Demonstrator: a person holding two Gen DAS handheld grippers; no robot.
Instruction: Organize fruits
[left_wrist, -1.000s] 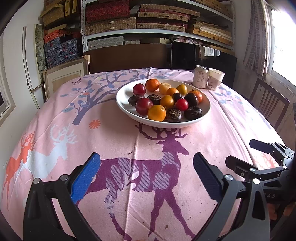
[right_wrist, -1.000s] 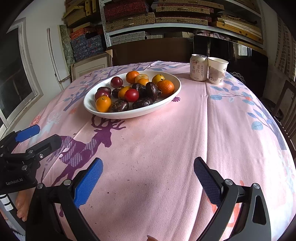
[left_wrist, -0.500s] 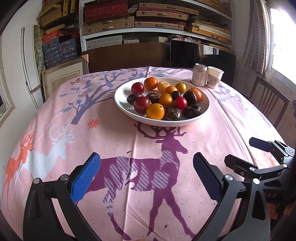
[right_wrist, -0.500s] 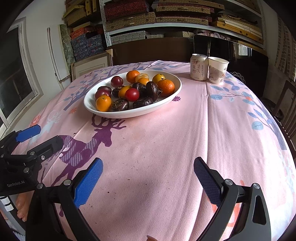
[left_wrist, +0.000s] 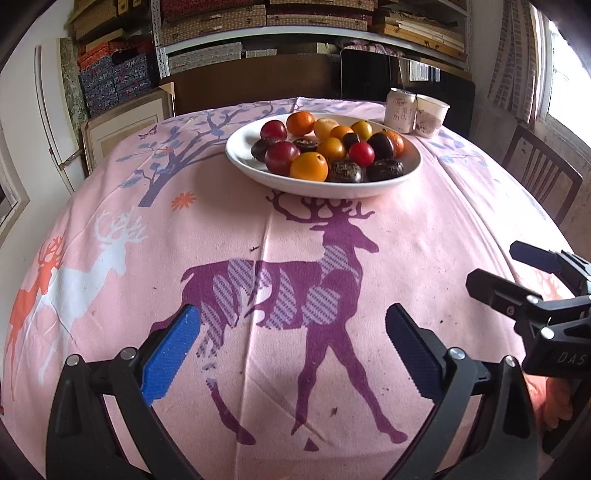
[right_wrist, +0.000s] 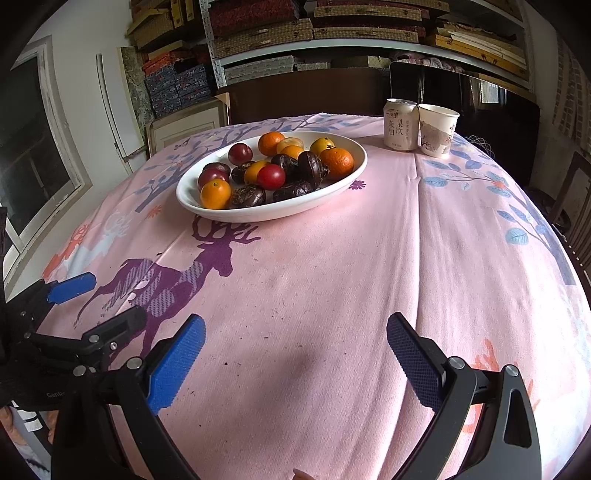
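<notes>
A white oval plate (left_wrist: 255, 173) (right_wrist: 343, 186) stands at the far middle of the pink tablecloth. It holds several fruits: oranges (left_wrist: 308, 166) (right_wrist: 337, 162), red plums (left_wrist: 282, 158) (right_wrist: 271, 177) and dark wrinkled fruits (left_wrist: 385, 170) (right_wrist: 246, 196). My left gripper (left_wrist: 293, 332) is open and empty, well short of the plate, over the purple deer print. My right gripper (right_wrist: 295, 343) is open and empty near the front edge. Each gripper also shows at the side of the other's view, the right one (left_wrist: 517, 273) and the left one (right_wrist: 92, 299).
A drink can (left_wrist: 399, 110) (right_wrist: 399, 124) and a paper cup (left_wrist: 430, 116) (right_wrist: 437, 130) stand behind the plate on the right. A wooden chair (left_wrist: 541, 177) is by the table's right side. Shelves of boxes (right_wrist: 314, 33) fill the back wall.
The left gripper has tilted slightly, so the plate sits a little higher and further in its view. The right gripper has barely moved. Both stay open.
</notes>
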